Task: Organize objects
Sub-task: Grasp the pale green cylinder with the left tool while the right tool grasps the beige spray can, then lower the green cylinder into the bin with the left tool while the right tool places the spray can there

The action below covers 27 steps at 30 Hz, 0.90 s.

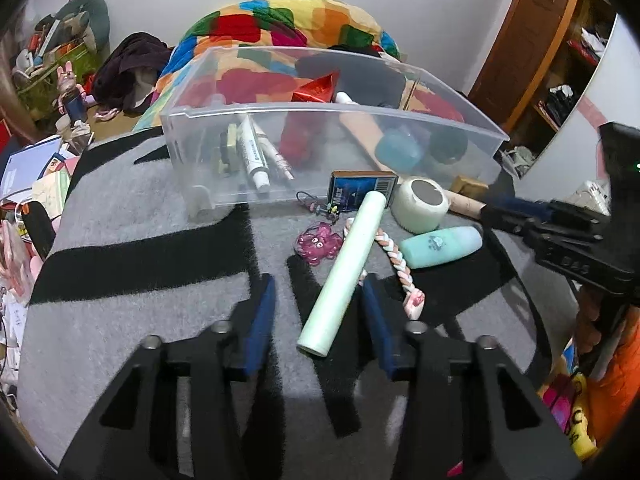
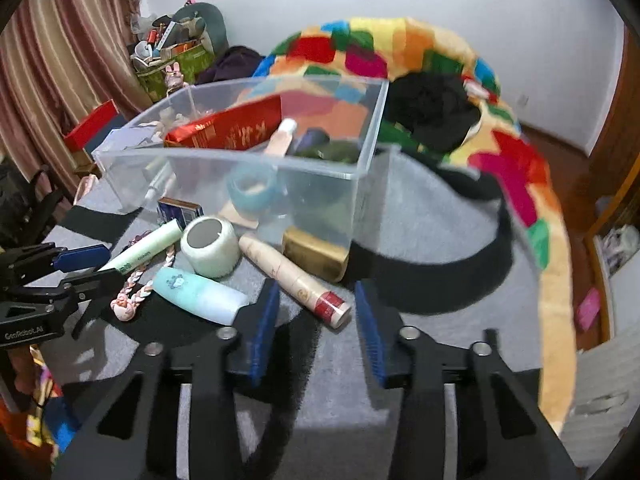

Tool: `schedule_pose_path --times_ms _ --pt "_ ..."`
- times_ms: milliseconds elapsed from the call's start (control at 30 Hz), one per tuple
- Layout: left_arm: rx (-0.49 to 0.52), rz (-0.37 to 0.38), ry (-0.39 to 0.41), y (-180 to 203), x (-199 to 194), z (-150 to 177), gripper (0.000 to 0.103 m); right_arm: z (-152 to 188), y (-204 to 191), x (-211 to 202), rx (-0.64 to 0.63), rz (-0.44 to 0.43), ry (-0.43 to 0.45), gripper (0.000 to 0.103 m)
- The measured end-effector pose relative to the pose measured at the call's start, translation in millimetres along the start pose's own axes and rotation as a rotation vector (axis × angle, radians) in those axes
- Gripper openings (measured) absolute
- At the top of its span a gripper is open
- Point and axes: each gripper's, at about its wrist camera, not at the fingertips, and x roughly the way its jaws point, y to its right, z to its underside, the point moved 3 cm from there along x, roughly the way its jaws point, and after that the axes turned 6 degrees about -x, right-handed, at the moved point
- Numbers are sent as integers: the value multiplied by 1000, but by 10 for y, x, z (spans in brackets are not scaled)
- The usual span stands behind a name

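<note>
1. Left wrist view: left gripper (image 1: 320,292) is spread open around the near end of the green tube (image 1: 343,272), not touching it.
2. Right gripper (image 2: 316,304) is open, empty, with the tan bottle's (image 2: 294,276) red end between its fingers.
3. Both lie on the grey mat (image 1: 132,208), before the clear bin (image 1: 320,136).

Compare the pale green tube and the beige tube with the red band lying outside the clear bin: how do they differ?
The pale green tube is plain; the beige tube carries a red band near one end. The pale green tube crosses a braided cord; the beige tube lies beside a gold block. Both lie flat.
</note>
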Motion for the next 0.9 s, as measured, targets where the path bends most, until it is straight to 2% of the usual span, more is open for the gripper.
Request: schedule_pose_path --times_ms 33,233,433,533,667,733,900 --pt "0 6 -3 7 -1 8 27 11 -2 24 2 -5 -5 29" --pt "25 8 8 26 -110 132 15 137 -84 -91 -20 -34 8 19" --pt "24 2 -5 -95 -336 386 15 381 -158 -288 -24 -62 -3 14" --pt "38 -12 -11 -119 -409 460 15 442 -227 -372 -68 -59 -8 14" --pt "46 -31 -19 -115 -389 427 15 399 -223 -398 -56 -85 -13 15" --pt "47 -33 -20 -95 -338 394 16 339 -205 -359 -33 -79 -13 19" --pt "29 -52 18 -97 -215 298 16 246 -256 -164 -43 -29 -35 19"
